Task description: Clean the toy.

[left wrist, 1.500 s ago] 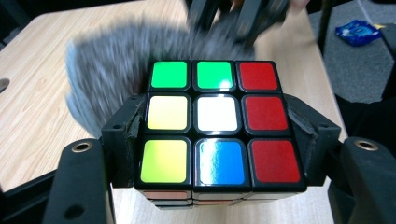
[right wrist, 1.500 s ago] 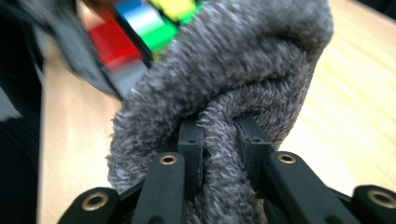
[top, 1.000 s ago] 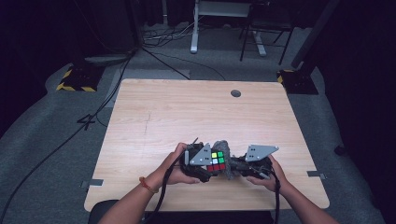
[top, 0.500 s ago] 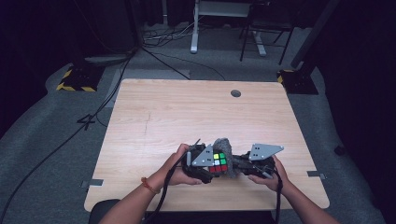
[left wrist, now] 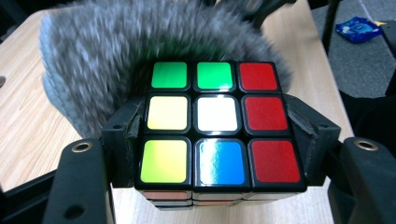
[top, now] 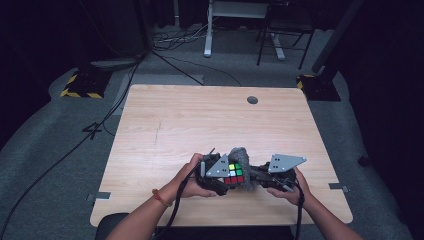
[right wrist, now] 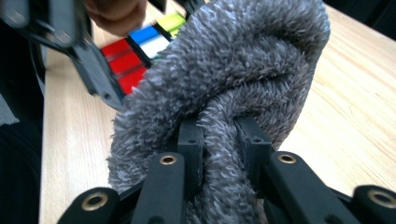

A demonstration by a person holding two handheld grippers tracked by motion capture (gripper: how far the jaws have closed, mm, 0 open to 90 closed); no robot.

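Seen from the high view, a colourful puzzle cube is held just above the near edge of the wooden table, between the left gripper and the right gripper, each gripped by one of the person's hands. A grey fluffy cloth is bunched against the far and right sides of the cube, between the two tools. From the left gripper view, the cube is clamped between the two black jaws, which are pressed against its left and right sides; its upward face shows green, red, yellow, white and blue squares, and the cloth is blurred behind it, touching its far edge. From the right gripper view, a fold of the cloth is pinched between the narrowly set jaws, and the rest of it is heaped ahead, resting against the cube, of which red, blue and yellow squares are seen beside the left gripper.
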